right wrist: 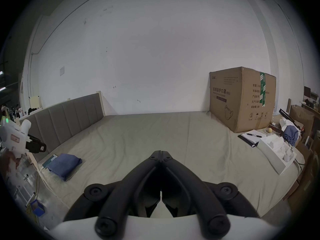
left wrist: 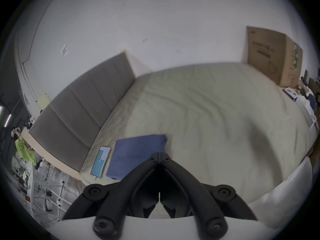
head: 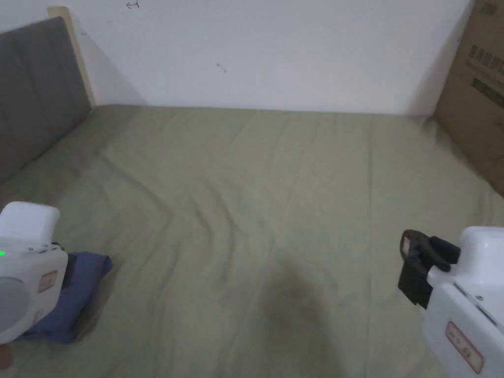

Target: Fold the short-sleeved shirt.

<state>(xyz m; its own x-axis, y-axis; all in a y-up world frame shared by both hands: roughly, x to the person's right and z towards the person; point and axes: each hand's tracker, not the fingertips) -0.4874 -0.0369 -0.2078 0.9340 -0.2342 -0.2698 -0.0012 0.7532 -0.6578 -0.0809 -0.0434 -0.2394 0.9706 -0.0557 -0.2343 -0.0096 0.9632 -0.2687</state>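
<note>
Shirt: we see the blue shirt point(right wrist: 65, 165) lying as a compact folded rectangle near the bed's point(head: 275, 206) left edge, close to the grey headboard point(right wrist: 69, 120), with a phone point(left wrist: 100, 161) just beside it.
Left gripper: our left gripper point(left wrist: 159, 158) hovers above the near edge of the shirt, jaws together, nothing between them.
Right gripper: our right gripper point(right wrist: 161, 154) hangs over bare sheet, well apart from the shirt, jaws together and empty.
Progress: we judge the folding done or nearly so, since no sleeve or hem sticks out.
Handling: we expect light, soft, limp cloth that sags and unfolds if lifted by one layer.
Hold: we would pinch through all layers at a folded edge or corner, one gripper on each side.
Risk: we could nudge the phone, or drag the stack open.
Surroundings: a cardboard box point(right wrist: 242, 98) stands at the far right.
</note>
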